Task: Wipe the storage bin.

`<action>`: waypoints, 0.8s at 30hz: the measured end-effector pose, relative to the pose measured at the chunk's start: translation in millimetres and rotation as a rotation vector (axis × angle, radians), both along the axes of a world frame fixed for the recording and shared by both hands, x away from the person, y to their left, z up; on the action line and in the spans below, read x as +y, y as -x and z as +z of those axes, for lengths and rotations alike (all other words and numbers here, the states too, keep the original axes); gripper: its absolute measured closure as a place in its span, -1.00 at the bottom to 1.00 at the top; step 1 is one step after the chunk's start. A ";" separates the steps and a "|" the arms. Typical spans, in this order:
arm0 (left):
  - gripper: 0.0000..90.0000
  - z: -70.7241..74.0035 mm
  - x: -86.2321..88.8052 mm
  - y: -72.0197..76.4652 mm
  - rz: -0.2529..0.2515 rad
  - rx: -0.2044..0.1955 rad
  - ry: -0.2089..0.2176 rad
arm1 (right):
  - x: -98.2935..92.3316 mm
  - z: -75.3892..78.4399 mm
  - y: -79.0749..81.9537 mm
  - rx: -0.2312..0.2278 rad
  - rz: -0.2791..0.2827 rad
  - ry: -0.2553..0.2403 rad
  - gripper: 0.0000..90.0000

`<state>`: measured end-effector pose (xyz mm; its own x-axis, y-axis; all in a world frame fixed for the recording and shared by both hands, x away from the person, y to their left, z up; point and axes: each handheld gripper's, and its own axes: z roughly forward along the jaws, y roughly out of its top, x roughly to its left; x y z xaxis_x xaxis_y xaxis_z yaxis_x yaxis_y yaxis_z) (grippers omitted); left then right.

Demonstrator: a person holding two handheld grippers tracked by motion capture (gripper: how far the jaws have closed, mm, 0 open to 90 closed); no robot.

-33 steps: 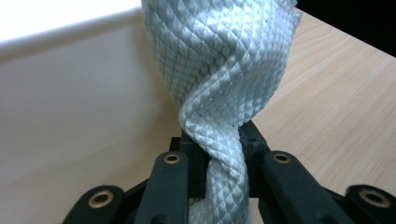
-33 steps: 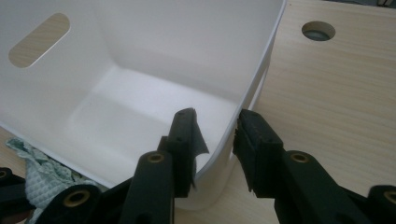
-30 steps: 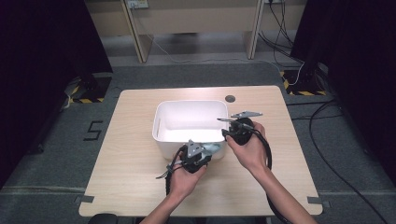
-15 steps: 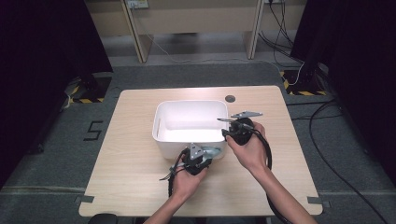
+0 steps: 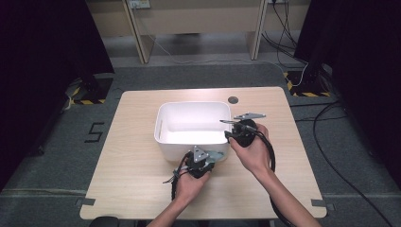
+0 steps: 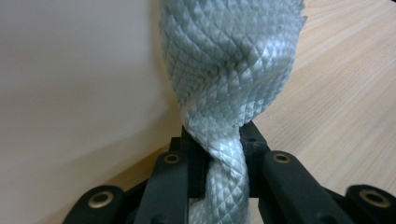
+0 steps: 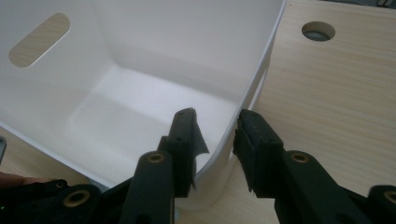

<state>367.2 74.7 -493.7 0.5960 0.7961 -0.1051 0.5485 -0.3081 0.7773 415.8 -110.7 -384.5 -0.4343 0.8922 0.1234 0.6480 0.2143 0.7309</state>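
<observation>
A white plastic bin (image 5: 189,105) stands in the middle of the wooden table (image 5: 132,156). My left gripper (image 5: 208,157) is at the bin's near wall, shut on a twisted silver-grey woven cloth (image 5: 216,154). In the left gripper view the cloth (image 6: 229,70) rises from between the jaws of that gripper (image 6: 219,140), beside the bin's white outer wall (image 6: 70,70). My right gripper (image 5: 228,133) is at the bin's near right corner. In its own view my right gripper (image 7: 212,121) straddles the bin's wall (image 7: 187,37), one jaw inside and one outside, closed on the rim.
A round cable hole (image 5: 232,100) sits in the tabletop behind the bin's right side, the same hole (image 7: 318,31) in the right gripper view. The bin has a slot handle (image 7: 39,32) in its far wall. Cables trail from both grippers toward the table's near edge.
</observation>
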 end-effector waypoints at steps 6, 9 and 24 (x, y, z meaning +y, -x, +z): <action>0.72 -2.8 -0.5 -0.9 0.005 0.014 0.002 | 0.0 0.0 -0.1 0.000 0.000 0.000 0.51; 0.72 -5.2 -0.3 -2.0 0.003 0.014 -0.001 | 0.0 0.0 0.0 0.000 -0.001 0.000 0.51; 0.72 -10.9 -0.4 -5.6 0.001 0.054 -0.009 | 0.2 -0.1 0.0 0.000 -0.003 -0.003 0.50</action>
